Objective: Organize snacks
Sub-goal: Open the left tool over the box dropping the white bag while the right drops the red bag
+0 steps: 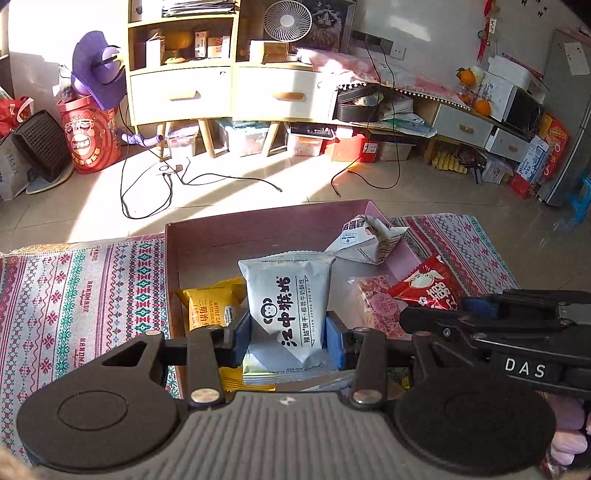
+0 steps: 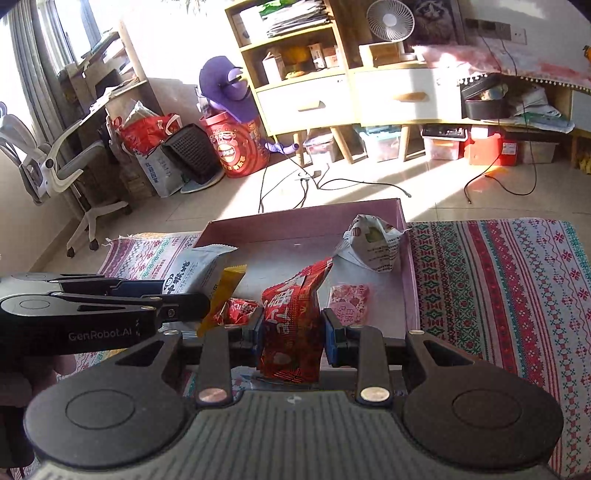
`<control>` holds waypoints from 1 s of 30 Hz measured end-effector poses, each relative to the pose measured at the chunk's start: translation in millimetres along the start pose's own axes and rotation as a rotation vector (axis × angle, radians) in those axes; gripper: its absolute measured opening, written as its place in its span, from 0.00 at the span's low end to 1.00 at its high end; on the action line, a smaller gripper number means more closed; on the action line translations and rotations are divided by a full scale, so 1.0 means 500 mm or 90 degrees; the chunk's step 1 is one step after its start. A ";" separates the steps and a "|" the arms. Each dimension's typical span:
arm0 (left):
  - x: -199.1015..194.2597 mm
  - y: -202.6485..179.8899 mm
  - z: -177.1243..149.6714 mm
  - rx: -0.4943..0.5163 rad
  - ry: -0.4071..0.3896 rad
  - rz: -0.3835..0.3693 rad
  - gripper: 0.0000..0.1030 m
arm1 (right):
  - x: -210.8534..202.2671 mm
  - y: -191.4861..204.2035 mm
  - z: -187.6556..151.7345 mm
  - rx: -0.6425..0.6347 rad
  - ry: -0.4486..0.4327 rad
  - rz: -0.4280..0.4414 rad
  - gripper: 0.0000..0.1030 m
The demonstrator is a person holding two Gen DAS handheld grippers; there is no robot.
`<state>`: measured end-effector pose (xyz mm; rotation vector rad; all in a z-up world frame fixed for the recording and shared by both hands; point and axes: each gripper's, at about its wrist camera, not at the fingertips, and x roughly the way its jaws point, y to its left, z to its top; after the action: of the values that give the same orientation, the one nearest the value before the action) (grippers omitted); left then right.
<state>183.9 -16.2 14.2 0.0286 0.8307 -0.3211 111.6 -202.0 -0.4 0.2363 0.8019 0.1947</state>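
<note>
only the left wrist view shows the yellow packet point(image 1: 207, 306) lying in the pink box point(image 1: 258, 225) just left of the left gripper point(image 1: 290, 334), and a fridge far right. only the right wrist view shows an office chair point(image 2: 55, 166) and desk by the curtain. the box sits on a patterned cloth point(image 1: 81, 295) over the counter; beyond lie sunlit floor tiles, cables, a wooden cabinet point(image 1: 229, 85) and a fan point(image 1: 288, 18). the left jaws pinch a grey biscuit packet point(image 1: 290, 306), upright, long axis running away from the jaws. the right gripper point(image 2: 291, 328) has its jaws pinching a red snack packet point(image 2: 295, 321), upright, top leaning right. a folded white packet point(image 2: 373, 245) lies ahead of them in the box.
</note>
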 end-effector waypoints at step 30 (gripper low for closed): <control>0.081 0.012 0.021 -0.014 -0.036 0.036 0.78 | 0.032 -0.018 0.016 0.010 0.008 -0.003 0.57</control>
<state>218.6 -22.8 -8.7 0.0226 0.7759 -0.2578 128.8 -207.4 -8.4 0.2473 0.8167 0.1853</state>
